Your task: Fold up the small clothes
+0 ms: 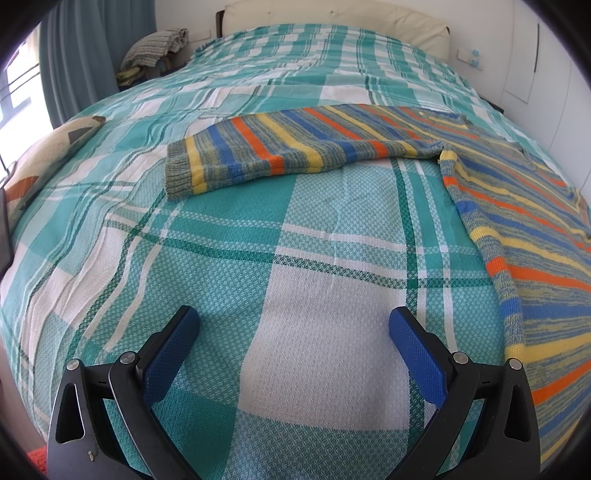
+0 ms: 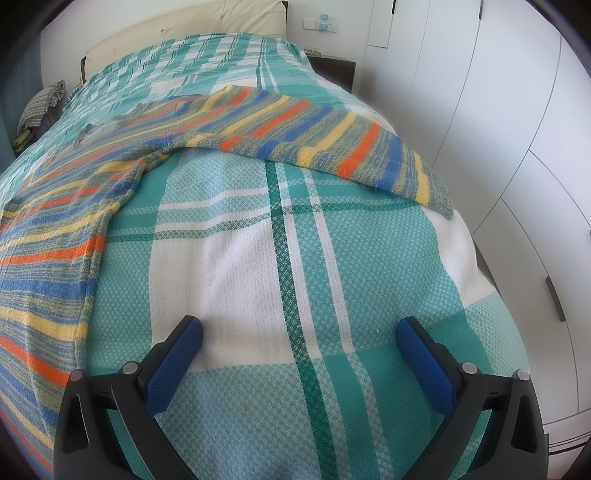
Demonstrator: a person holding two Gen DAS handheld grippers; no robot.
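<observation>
A striped knit sweater (image 1: 535, 229) in blue, yellow, orange and grey lies spread flat on the bed. In the left wrist view its body runs down the right side and one sleeve (image 1: 258, 155) stretches left, ending in a grey ribbed cuff. In the right wrist view the sweater (image 2: 48, 240) body fills the left side and the other sleeve (image 2: 332, 136) reaches right toward the bed edge. My left gripper (image 1: 293, 325) is open above bare bedspread, left of the body. My right gripper (image 2: 299, 332) is open too, right of the body, holding nothing.
The bed is covered by a teal and white plaid bedspread (image 1: 258, 258). A cream headboard (image 1: 332, 18) stands at the far end. A patterned pillow (image 1: 40, 166) lies at the left edge. White wardrobe doors (image 2: 517, 147) stand close along the bed's right side.
</observation>
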